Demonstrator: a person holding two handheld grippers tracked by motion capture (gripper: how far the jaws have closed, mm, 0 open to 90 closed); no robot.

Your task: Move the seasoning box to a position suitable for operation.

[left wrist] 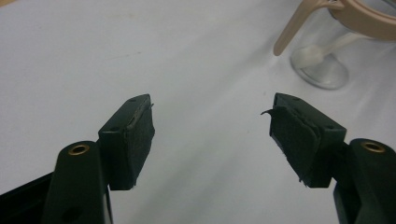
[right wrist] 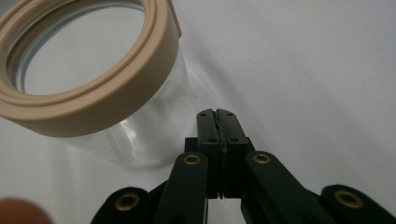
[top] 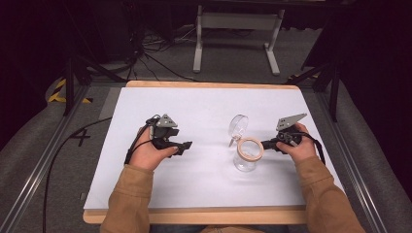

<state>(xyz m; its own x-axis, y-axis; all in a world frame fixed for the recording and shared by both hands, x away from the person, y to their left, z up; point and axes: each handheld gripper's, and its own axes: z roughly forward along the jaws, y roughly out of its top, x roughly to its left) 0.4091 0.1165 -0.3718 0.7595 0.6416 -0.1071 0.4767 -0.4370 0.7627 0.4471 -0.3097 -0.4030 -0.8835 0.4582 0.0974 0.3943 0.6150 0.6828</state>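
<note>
Standing mid-counter [top: 145,104]: clear glass jar with tan rim, lid flipped back [top: 247,154]. Right claw [right wrist: 218,116] clenched empty beside it; left claw [left wrist: 212,135] released, well apart. Jar likely slick, fragile; grip rim.

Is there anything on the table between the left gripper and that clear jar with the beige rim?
Nothing: in the high view, bare white table separates the left gripper from the jar.
</note>
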